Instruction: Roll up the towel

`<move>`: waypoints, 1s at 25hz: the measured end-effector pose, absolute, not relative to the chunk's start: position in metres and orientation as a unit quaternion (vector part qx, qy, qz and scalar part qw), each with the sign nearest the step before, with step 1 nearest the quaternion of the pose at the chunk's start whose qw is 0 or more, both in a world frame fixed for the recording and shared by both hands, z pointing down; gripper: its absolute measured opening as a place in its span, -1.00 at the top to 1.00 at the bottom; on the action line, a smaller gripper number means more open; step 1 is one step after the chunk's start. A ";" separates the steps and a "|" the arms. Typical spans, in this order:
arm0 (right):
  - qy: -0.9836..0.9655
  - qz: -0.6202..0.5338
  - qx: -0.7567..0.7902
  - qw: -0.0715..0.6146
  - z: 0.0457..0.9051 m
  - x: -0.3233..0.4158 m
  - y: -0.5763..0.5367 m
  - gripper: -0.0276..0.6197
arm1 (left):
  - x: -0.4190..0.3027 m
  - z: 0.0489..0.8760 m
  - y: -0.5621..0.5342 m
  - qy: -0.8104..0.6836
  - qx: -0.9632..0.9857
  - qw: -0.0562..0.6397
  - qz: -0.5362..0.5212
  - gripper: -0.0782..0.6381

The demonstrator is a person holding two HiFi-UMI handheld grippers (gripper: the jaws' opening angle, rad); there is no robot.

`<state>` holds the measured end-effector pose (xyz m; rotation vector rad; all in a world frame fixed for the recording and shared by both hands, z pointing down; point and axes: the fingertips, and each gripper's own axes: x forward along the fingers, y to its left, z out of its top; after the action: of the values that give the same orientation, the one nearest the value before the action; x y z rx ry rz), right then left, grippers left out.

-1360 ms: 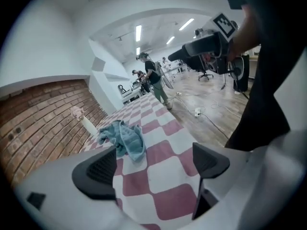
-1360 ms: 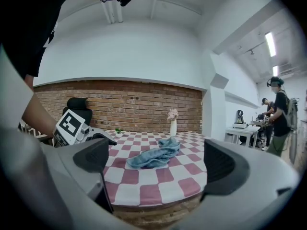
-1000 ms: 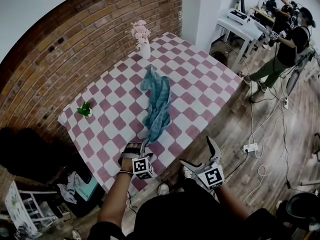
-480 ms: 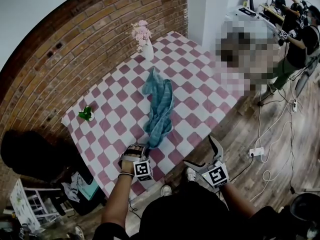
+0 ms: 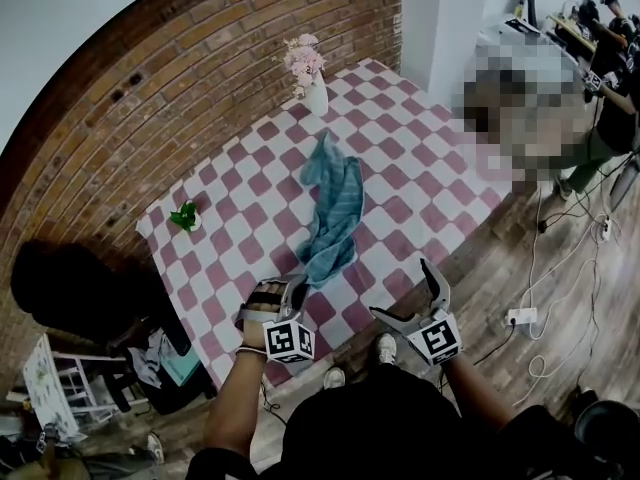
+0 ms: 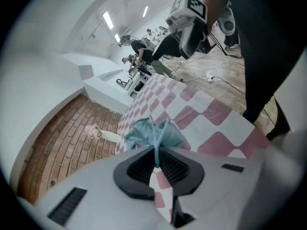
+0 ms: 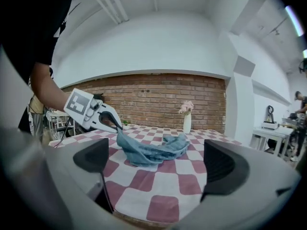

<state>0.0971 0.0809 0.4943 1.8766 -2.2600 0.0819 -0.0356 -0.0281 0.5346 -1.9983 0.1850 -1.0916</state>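
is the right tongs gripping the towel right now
No, the right tongs stand wide open with nothing between their pads; the towel lies farther out on the table, its corner pinched by the left tongs.

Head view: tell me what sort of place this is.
Probably a lab or studio with a staged home corner: a checkered table with a flower vase stands against a brick wall, but a power strip lies on the wood floor.
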 end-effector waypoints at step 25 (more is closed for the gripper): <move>-0.893 0.004 0.435 0.113 0.496 0.024 0.043 -0.89 | 0.017 0.305 -0.042 0.218 -0.718 0.561 -0.350 0.72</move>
<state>0.0240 0.0425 0.4963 1.2752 -2.6205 0.0115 0.0169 -0.0420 0.3053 -1.6921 0.5132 -0.8238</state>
